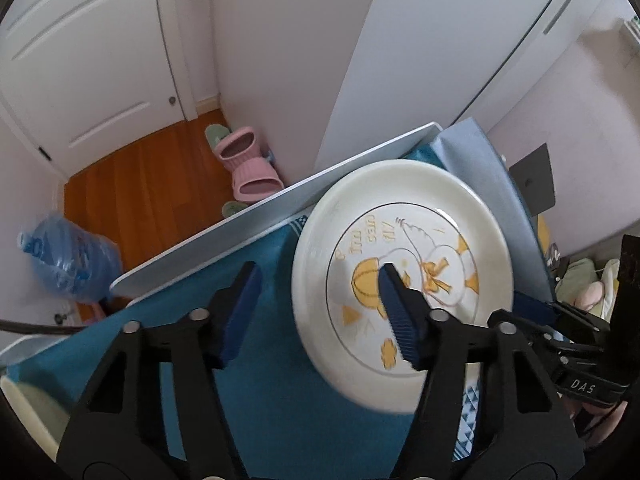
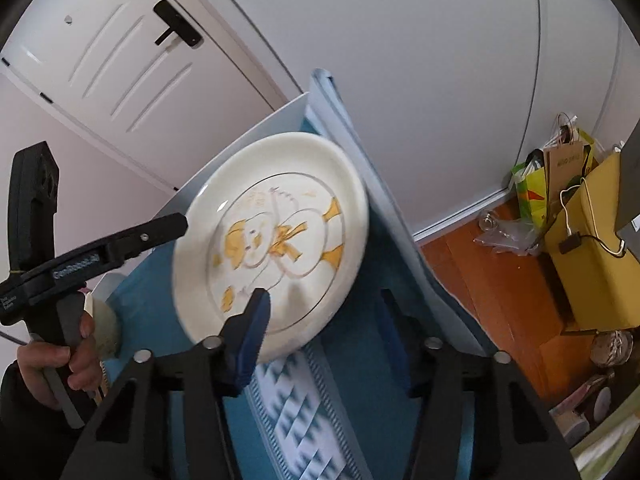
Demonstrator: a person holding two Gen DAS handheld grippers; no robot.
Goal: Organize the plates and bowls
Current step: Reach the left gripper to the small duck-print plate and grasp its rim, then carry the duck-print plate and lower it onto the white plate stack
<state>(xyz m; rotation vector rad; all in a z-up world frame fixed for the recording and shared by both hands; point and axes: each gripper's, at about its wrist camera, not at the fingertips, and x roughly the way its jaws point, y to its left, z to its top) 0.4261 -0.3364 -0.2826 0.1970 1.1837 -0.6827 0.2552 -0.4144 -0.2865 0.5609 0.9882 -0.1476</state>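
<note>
A white plate (image 1: 404, 276) with a yellow cartoon figure is tilted above the blue tablecloth (image 1: 280, 360). My left gripper (image 1: 316, 312) is open; its right finger (image 1: 400, 320) lies over the plate's face and its left finger is off the rim. In the right wrist view the plate (image 2: 276, 236) is slightly blurred. My right gripper (image 2: 324, 340) is open; its left finger (image 2: 250, 340) overlaps the plate's lower rim and its right finger lies beyond the rim. The left gripper's finger (image 2: 152, 236) reaches the plate's left rim. What holds the plate is unclear. A cream bowl (image 2: 102, 320) sits at the left.
The table (image 1: 248, 220) has a white edge and stands by a white wardrobe (image 1: 420, 60). Pink slippers (image 1: 248, 168) and a blue water jug (image 1: 68, 260) lie on the wood floor. Bags and a yellow box (image 2: 592, 248) stand on the floor to the right.
</note>
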